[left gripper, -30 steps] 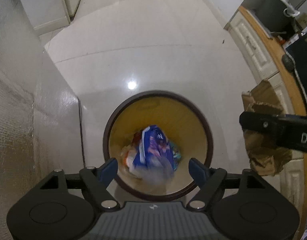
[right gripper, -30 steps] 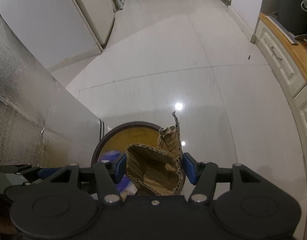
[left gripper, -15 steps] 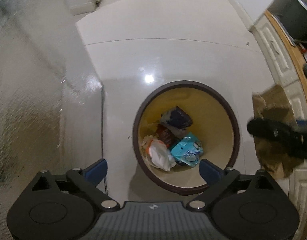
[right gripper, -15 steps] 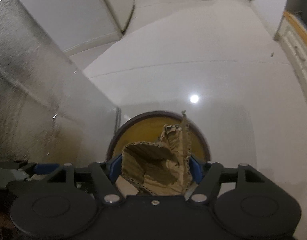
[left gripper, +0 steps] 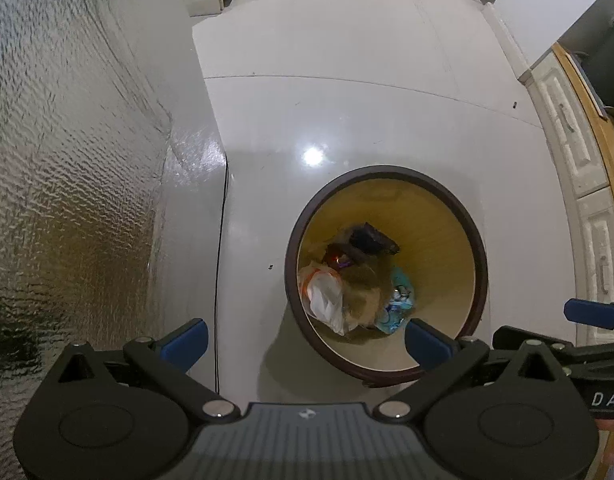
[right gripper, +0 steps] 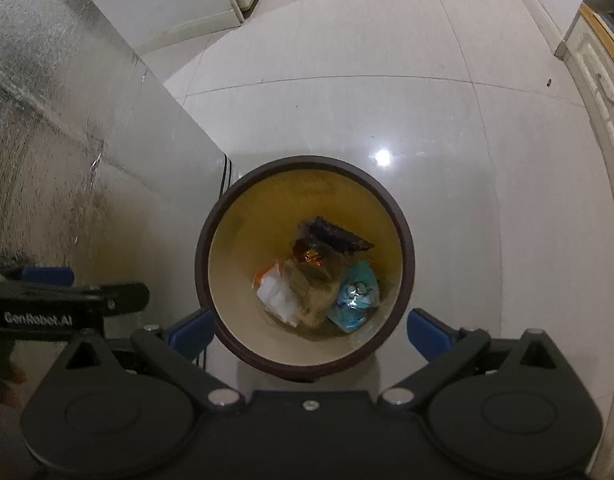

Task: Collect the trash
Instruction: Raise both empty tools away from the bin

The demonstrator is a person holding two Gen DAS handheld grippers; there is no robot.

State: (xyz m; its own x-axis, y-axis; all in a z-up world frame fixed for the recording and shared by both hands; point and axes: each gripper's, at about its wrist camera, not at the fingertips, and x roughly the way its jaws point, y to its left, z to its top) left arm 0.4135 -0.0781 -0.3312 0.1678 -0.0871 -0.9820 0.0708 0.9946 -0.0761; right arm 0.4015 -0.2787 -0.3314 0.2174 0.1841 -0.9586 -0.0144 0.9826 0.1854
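A round bin with a dark brown rim (right gripper: pixel 303 162) and yellow inside stands on the white floor; it also shows in the left wrist view (left gripper: pixel 387 170). Inside lie a brown cardboard piece (right gripper: pixel 313 284), a white wrapper (right gripper: pixel 277 296), a light blue packet (right gripper: pixel 357 296) and a dark wrapper (right gripper: pixel 339 238). My right gripper (right gripper: pixel 309 328) is open and empty, right above the bin. My left gripper (left gripper: pixel 305 340) is open and empty, above the bin's left edge. The cardboard also shows blurred in the left wrist view (left gripper: pixel 363 292).
A silver foil-covered appliance side (left gripper: pixel 75 160) stands close on the left, with a black cable (left gripper: pixel 219 280) down its edge. White cabinets with a wooden counter (left gripper: pixel 587 128) run along the right. Glossy white floor tiles (right gripper: pixel 347 60) stretch ahead.
My right gripper has opened and the cardboard has dropped into the bin. The blue bag from my left gripper lies in the bin. Both grippers have shifted so the bin sits more to the right in the left view.
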